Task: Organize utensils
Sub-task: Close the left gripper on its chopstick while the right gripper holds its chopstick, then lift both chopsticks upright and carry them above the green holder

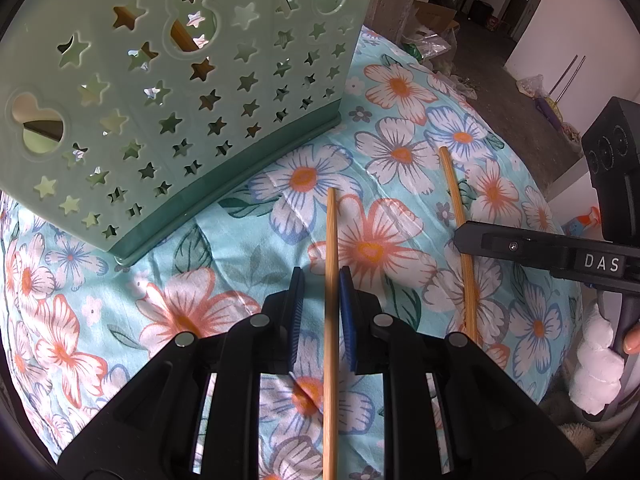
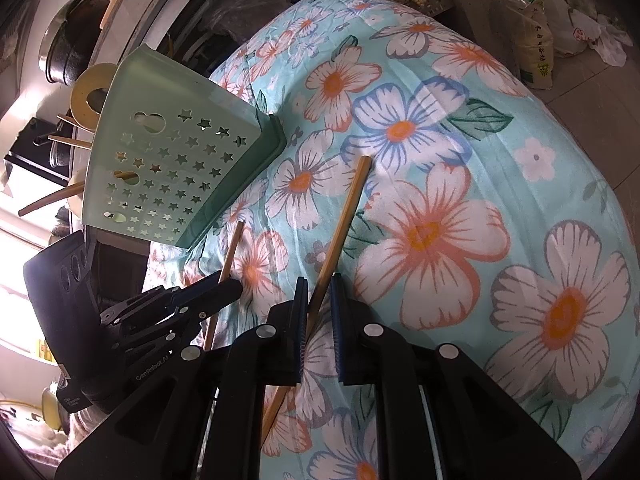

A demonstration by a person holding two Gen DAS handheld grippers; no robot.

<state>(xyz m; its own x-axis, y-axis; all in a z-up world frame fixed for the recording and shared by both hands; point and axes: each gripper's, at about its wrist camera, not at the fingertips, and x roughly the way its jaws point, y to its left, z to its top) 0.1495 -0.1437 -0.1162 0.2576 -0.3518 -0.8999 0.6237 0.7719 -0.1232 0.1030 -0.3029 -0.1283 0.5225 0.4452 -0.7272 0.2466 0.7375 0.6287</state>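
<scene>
Table edge: in the left wrist view the flowered cloth (image 1: 384,208) curves away at the upper right of the frame, with bare floor beyond it; in the right wrist view the cloth's edge runs down the right side of the frame.
Open room: the cloth is bare to the right of both sticks in the right wrist view, from centre to right edge; the upper left of both frames is filled by the green star-pierced holder (image 1: 168,92).
Holder: upright on the cloth, its darker base rim touching the fabric; wooden sticks show through its cut-outs and, in the right wrist view, poke out of its top at far left.
Left gripper (image 1: 319,276): blue pads clamped together on the left chopstick (image 1: 331,320), jaws nearly closed, only the stick between them.
Left chopstick axis: near vertical in the left wrist frame, running from bottom centre up past the fingertips; far end lies towards the holder's base but apart from it.
Right gripper (image 2: 319,282): jaws drawn in on the right chopstick (image 2: 340,232), which passes between the pads.
Right chopstick axis: diagonal in the right wrist frame, from lower centre up to the right; tip rests over a blue-edged flower at centre.
Spacing: the two sticks lie near each other, not touching, and fan slightly apart at their far ends.
</scene>
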